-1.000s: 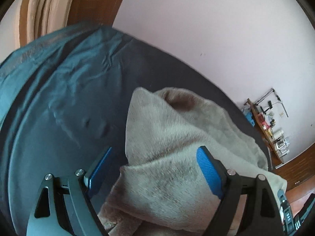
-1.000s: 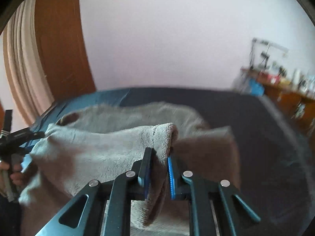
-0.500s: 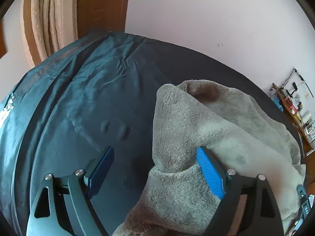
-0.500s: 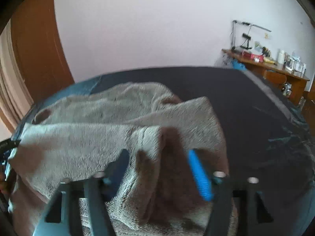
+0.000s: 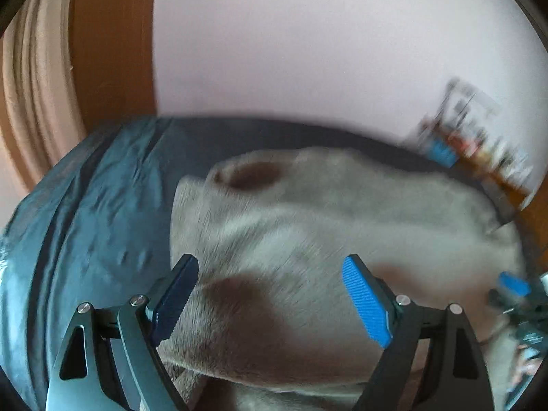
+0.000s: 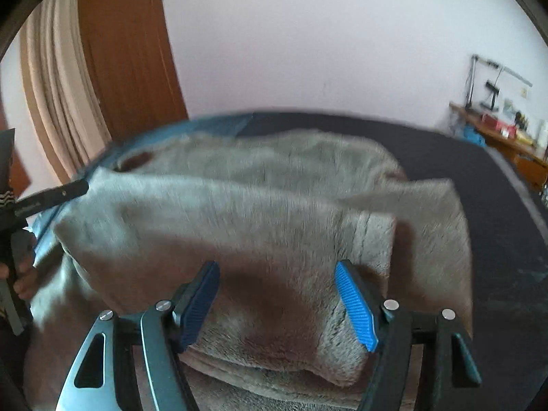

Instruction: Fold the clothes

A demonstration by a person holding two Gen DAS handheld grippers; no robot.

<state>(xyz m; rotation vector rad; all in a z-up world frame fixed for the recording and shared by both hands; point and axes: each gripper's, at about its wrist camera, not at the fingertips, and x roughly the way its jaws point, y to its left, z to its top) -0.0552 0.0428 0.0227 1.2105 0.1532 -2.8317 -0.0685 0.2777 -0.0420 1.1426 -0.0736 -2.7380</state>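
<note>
A grey-beige fleece garment (image 5: 325, 212) lies folded over itself on the dark bed cover (image 5: 102, 205). A round opening (image 5: 250, 174) shows at its far left end. My left gripper (image 5: 269, 263) hovers open over the garment's near left part, and its pads touch no cloth. In the right wrist view the same garment (image 6: 257, 205) fills the middle, with a hemmed fold (image 6: 373, 239) lying on top. My right gripper (image 6: 275, 269) is open just above that pile, nothing pinched between the pads. The left gripper's finger (image 6: 61, 191) shows at the left edge, with a hand (image 6: 24, 274) below it.
The dark bed cover (image 6: 462, 171) stretches right and back to a pale wall. A wooden door (image 6: 130, 68) and a beige curtain (image 6: 51, 85) stand at the back left. A cluttered wooden desk (image 6: 507, 137) is at the far right.
My right gripper has let go of the fleece fold it pinched, opened, and sunk towards the pile. The left gripper has rolled and swung right over the garment, still open.
</note>
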